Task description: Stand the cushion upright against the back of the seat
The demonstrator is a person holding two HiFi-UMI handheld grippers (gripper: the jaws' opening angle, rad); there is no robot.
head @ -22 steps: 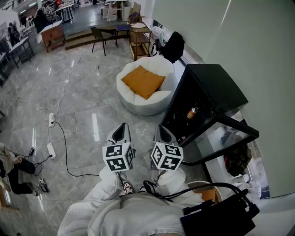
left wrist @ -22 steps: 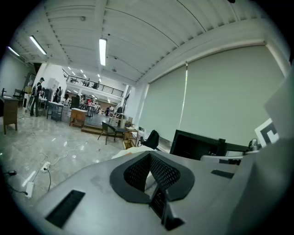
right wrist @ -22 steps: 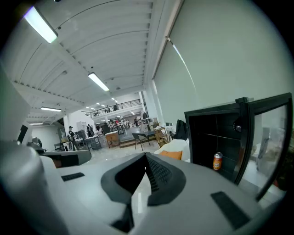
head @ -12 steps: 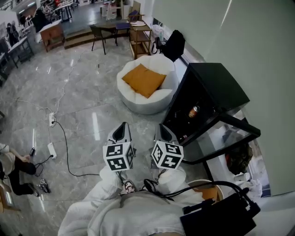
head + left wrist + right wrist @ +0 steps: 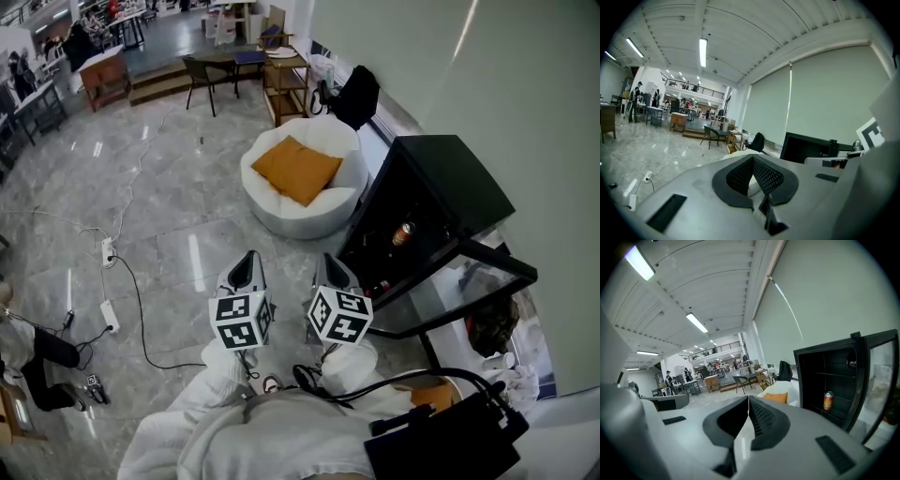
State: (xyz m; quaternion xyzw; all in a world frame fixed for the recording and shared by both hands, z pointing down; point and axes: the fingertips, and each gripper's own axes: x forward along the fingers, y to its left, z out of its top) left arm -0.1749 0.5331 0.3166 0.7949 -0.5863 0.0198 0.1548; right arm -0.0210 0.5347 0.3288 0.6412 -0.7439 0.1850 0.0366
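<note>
Low in the head view, close to the person's body, the left gripper (image 5: 246, 269) has its fingers pressed together on nothing. The right gripper (image 5: 335, 273) is the same, pads meeting with no gap. Both point out over the floor toward the white seat (image 5: 281, 221).

Over the last second neither gripper has shifted in that view, but the room has. The black cabinet (image 5: 441, 192) has slid a little right and down, and the floor cable (image 5: 141, 319) has moved too. The person seems to be closing in, so I judge the task is only at its approach.

The orange cushion (image 5: 295, 172) lies in the seat's bowl, well apart from both grippers. Its broad face is turned up and it sits diamond-wise, one corner toward the grippers. It looks nearly square, so no long axis stands out. Perhaps its far corner already rests on the seat back; from here that is unclear.
</note>
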